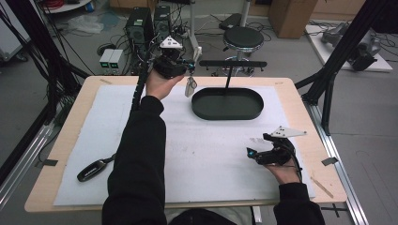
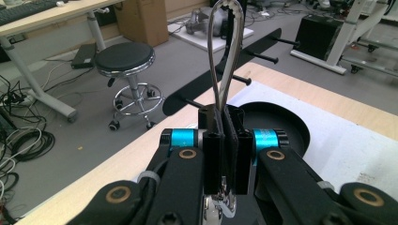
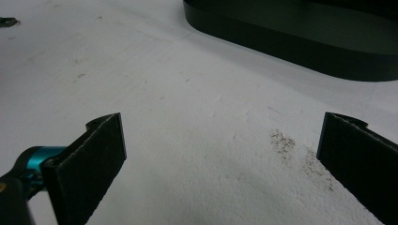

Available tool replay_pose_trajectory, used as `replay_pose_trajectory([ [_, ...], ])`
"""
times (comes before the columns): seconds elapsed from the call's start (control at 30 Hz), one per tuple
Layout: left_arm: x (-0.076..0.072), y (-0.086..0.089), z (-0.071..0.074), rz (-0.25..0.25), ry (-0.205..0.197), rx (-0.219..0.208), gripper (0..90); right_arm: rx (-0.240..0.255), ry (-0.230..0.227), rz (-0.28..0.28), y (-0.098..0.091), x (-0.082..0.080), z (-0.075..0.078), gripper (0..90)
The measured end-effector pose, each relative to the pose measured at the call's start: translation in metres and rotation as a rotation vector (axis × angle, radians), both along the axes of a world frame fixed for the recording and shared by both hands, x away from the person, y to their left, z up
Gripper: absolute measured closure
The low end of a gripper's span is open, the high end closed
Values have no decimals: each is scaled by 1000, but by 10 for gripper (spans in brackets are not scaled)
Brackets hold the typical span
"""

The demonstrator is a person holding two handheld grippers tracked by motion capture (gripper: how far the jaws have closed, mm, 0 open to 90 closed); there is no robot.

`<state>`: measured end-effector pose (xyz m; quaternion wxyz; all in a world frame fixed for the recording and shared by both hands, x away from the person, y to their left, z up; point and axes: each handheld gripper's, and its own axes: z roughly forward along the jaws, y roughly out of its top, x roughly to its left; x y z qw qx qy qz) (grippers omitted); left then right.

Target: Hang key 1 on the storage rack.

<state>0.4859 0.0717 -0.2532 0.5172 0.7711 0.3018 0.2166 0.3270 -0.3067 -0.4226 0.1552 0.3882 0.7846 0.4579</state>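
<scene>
Nearest on the bench (image 1: 300,93), the right hand-held gripper (image 1: 257,154) rests low over the white mat (image 1: 211,154), its two black jaws spread wide with nothing between them, parked out of the way, by the look of it, while the other hand works. Over at the near left a black key fob with a short strap (image 1: 94,169) lies alone on the mat, probably waiting its turn. Now further out: the left hand-held gripper (image 1: 190,65) is raised above the far edge of the bench, jaws pressed together on a shiny silver metal loop (image 2: 226,51) that stands up between the pads, with a pale tag (image 1: 190,86) dangling beneath it. Holding it by the ring's base leaves the loop free, I'd say so it can slip over a peg. Just beside it, to the right, sits the black oval tray (image 1: 227,112) with its upright post, and the black crossbar with pegs (image 1: 233,63) at the top is near the loop, not yet touching it.
</scene>
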Motion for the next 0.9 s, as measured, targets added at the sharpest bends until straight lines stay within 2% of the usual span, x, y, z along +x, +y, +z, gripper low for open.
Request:
replay_pose_trajectory([
  [0.3, 10, -6, 9, 2, -10, 4, 866, -7, 1, 14, 5, 3, 0, 9],
  [0.37, 13, -9, 11, 2, -16, 20, 866, -5, 0, 17, 6, 3, 0, 9],
  [0.47, 15, -15, 13, 3, -33, 11, 866, 0, -1, 16, 5, 4, 0, 9],
  [0.53, 18, -17, 13, 4, -27, 7, 866, 3, 3, 18, 6, 4, 0, 8],
  [0.63, 22, -23, 13, 9, -28, 37, 866, 2, 2, 21, 6, 5, -1, 8],
  [0.77, 23, -28, 16, -6, -36, 6, 866, 7, 1, 22, 6, 4, 0, 9],
  [0.9, 26, -32, 17, -1, -40, 18, 866, 16, 2, 19, 5, 5, 0, 8],
])
